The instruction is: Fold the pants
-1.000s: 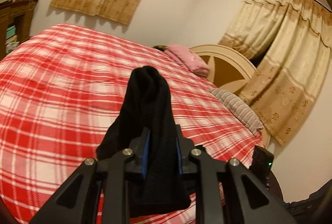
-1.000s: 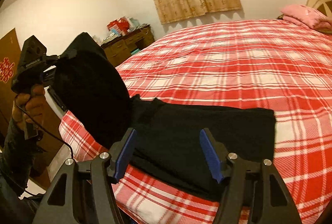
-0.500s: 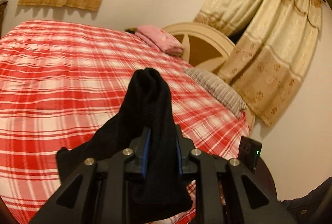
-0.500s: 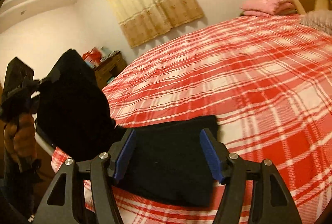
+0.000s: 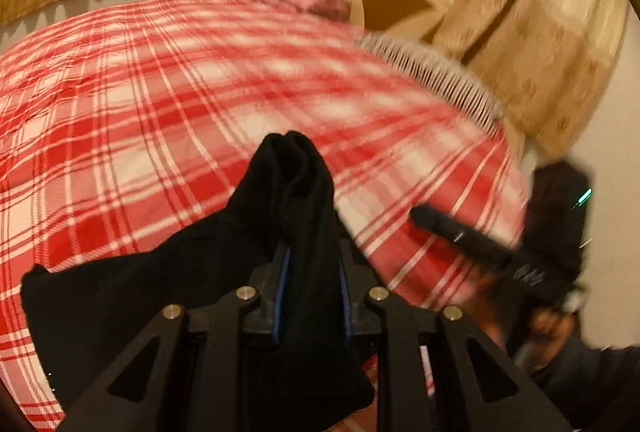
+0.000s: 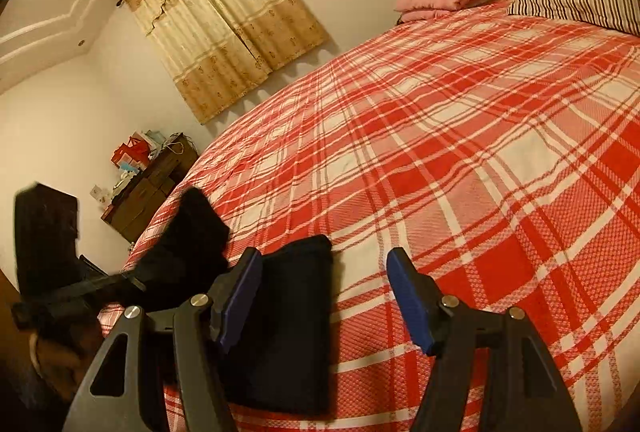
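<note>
Pants (image 6: 292, 328) are lying folded beneath the empty, spread right gripper (image 6: 324, 296); the left gripper (image 5: 312, 288), loosening, is clamping their free end.

The pants (image 6: 296, 328) are matt black knit cloth, lying on the bed (image 6: 460, 159) in its coarse woven red plaid cover. Beside them the fingers (image 6: 410, 302) carry matt blue pads on black plastic with shiny metal screws.

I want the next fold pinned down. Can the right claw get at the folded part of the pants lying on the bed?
Probably yes. The right claw is open and empty, right over the black pants on the bedspread; nothing is in the way.
</note>
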The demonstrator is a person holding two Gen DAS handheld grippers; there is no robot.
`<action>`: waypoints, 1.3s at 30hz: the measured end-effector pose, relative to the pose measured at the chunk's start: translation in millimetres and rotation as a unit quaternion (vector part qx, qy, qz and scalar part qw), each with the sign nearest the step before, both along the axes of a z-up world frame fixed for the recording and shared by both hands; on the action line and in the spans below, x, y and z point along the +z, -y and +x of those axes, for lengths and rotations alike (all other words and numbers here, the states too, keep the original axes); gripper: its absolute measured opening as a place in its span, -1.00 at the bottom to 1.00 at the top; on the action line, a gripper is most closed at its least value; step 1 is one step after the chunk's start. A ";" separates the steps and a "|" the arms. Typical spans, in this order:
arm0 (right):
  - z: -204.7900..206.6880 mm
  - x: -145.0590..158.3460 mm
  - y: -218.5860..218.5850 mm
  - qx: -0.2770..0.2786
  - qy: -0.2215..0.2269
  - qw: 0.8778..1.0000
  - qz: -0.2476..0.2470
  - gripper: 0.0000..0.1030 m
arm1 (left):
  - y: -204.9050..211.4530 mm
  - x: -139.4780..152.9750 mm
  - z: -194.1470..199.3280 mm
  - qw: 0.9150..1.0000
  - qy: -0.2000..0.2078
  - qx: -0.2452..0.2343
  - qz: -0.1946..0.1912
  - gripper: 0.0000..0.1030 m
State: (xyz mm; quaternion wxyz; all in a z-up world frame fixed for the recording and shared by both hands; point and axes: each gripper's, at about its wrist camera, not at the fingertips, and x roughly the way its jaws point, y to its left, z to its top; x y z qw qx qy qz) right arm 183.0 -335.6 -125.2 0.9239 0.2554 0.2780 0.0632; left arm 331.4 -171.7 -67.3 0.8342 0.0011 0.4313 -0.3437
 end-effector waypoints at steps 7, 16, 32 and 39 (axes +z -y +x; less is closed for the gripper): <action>1.6 -6.6 -1.0 -0.002 -0.005 1.000 -0.010 0.29 | 13.1 5.4 -23.4 1.000 0.007 -0.012 -0.025 0.12; -9.1 17.1 -20.1 0.033 0.015 0.999 -0.007 0.29 | -43.0 22.2 -47.2 0.987 0.115 0.093 0.057 0.58; 7.4 -5.7 -89.1 0.077 -0.096 0.988 -0.095 0.29 | -130.3 -44.3 -24.0 0.968 0.034 0.238 0.077 0.60; 6.0 -15.8 -60.6 0.040 -0.112 0.991 -0.057 0.29 | -135.9 -47.3 -25.7 0.969 0.028 0.239 0.059 0.70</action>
